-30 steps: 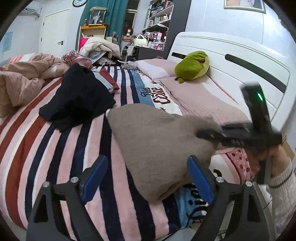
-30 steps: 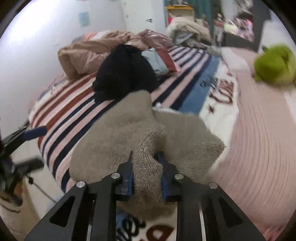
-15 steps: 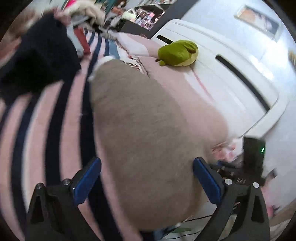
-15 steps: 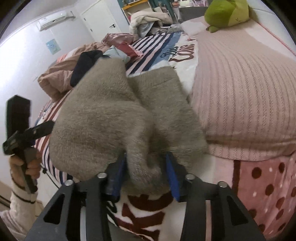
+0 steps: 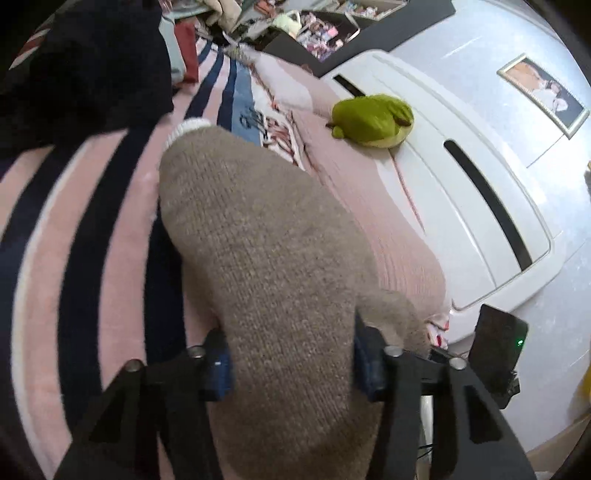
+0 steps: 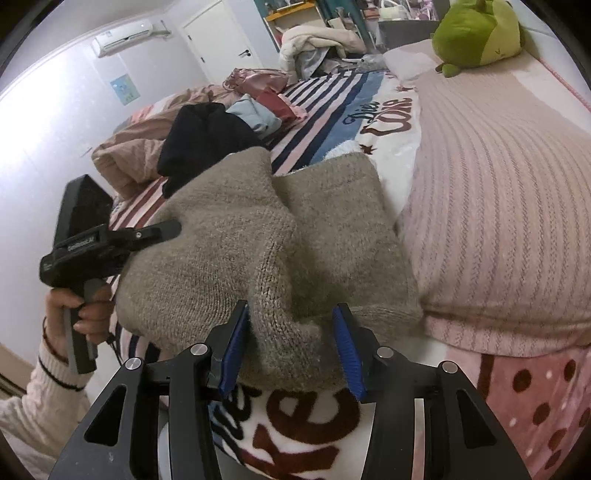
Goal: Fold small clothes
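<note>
Since a second ago the right gripper (image 6: 291,347) has released the taupe knit (image 6: 266,236) while the left gripper (image 5: 291,363) clamps its six o'clock edge, handing over the fold

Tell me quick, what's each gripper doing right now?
Left gripper: shut on the sweater.
Right gripper: open, sweater between its fingers, no longer pinched.

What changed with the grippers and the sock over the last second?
The right gripper has opened, letting go of the brown sock's bunched end. The left gripper moved in and its fingers now close around the sock's other end. The black clothes and green plush stayed put.
</note>
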